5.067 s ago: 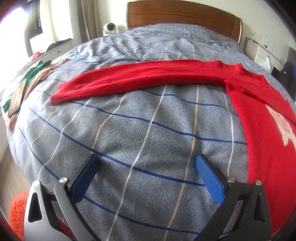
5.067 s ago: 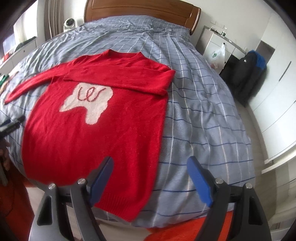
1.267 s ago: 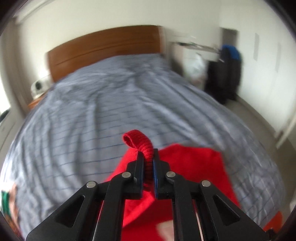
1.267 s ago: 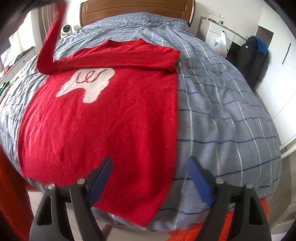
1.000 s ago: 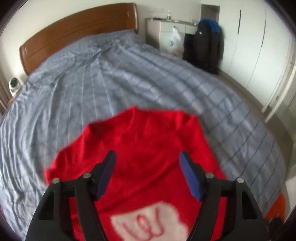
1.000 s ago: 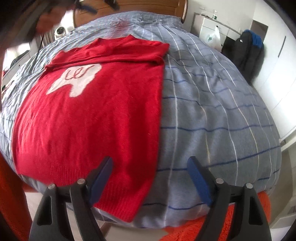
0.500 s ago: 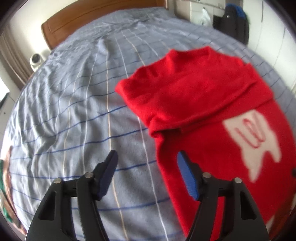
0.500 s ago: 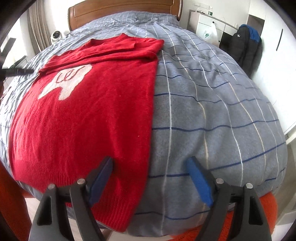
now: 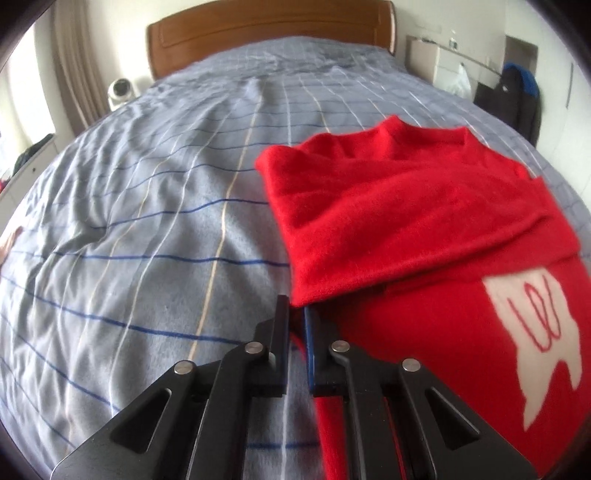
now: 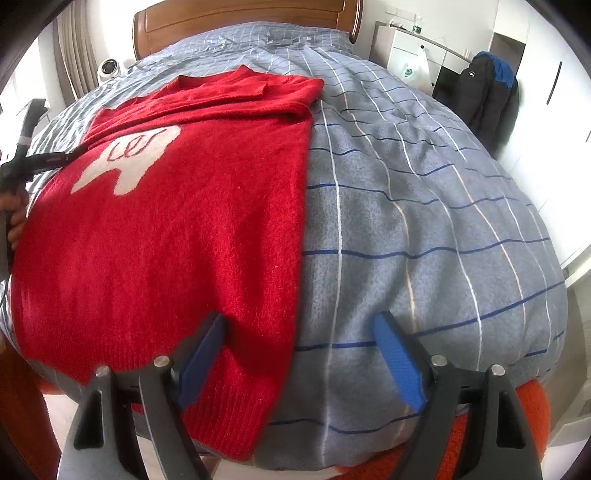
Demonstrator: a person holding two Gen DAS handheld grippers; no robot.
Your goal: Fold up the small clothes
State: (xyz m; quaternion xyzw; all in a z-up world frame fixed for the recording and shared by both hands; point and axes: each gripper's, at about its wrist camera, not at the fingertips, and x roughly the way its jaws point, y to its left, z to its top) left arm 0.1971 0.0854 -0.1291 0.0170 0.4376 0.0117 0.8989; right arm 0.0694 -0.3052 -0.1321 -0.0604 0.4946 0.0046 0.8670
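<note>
Left gripper [image 9: 296,325] angled down, jaws closing on red sweater [image 10: 184,229] edge. Right gripper [image 10: 299,354] spread wide, empty, over checked bedspread [image 10: 424,206]; headboard [image 9: 266,33] at twelve o'clock.

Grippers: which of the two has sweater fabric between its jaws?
The left gripper: its jaws are closing on the side edge of the red sweater, just below the folded sleeves. The right gripper gapes wide above the hem corner, gripping nothing.

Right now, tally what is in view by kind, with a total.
Red sweater: 1
Grippers, left gripper closing on the sweater's edge, right gripper open: 2
Bed with checked grey-blue cover: 1
Wooden headboard: 1
Dark jacket: 1
Total: 6
</note>
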